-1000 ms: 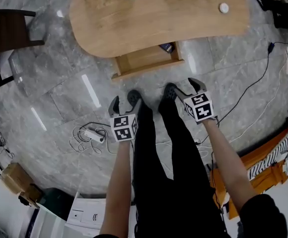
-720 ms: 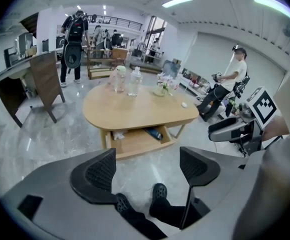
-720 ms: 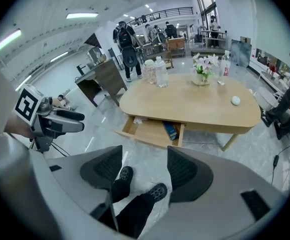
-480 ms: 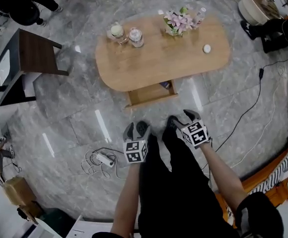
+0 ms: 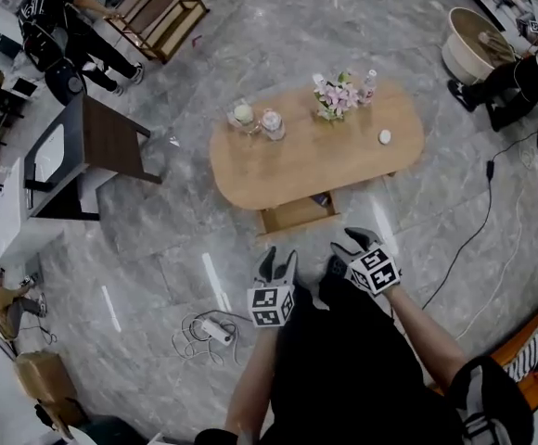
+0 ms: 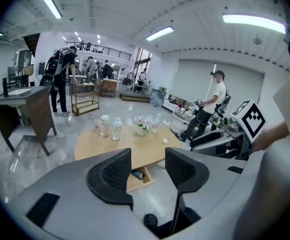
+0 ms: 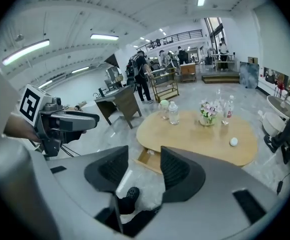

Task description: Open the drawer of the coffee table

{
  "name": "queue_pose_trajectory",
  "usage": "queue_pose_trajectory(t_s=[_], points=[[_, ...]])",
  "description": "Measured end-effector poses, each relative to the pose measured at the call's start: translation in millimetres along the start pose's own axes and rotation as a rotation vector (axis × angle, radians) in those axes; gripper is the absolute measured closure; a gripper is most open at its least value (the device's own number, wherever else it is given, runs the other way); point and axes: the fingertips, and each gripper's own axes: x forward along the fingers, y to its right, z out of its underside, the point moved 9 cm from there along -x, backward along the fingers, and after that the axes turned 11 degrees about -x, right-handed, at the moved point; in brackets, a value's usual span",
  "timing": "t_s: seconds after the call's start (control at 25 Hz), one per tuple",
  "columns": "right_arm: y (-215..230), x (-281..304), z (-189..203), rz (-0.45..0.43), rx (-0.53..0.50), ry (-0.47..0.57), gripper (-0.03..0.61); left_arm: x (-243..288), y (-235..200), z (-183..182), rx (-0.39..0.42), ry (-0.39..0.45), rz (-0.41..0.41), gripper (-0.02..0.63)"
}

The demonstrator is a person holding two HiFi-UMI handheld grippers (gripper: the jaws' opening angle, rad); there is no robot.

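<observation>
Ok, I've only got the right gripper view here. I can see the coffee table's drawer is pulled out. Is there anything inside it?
Observer: Yes. The left gripper view shows a small dark item lying in the open drawer. I can't tell what it is.
Operator: And the jaws on the left side?
Observer: The left gripper has its jaws apart with nothing between them. They have just been closing.
Operator: Anything lying on the floor nearby?
Observer: The head view shows a white power strip with a loose coil of cable on the floor, just left of the left gripper.
</observation>
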Motion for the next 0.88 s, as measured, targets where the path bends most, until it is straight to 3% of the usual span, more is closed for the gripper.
queue_pose_trajectory(t_s=[0.08, 0.28, 0.44, 0.52, 0.88], points=[[-4, -14, -12, 0.012, -0.011, 0.048, 0.438, -10, 10, -13, 0.008, 0.051, 0.021, 0.419], [-10, -45, -42, 0.045, -0.022, 0.161, 0.468, -31, 32, -43, 0.022, 0.144, 0.057, 0.451], [-12, -68, -55, 0.06, -0.044, 0.232, 0.526, -44, 46, -54, 0.049, 0.202, 0.073, 0.526], [-14, -78, -60, 0.066, -0.051, 0.259, 0.546, -49, 51, -56, 0.06, 0.209, 0.085, 0.565], [-34, -110, -69, 0.092, -0.065, 0.381, 0.568, -87, 59, -67, 0.085, 0.239, 0.102, 0.6]])
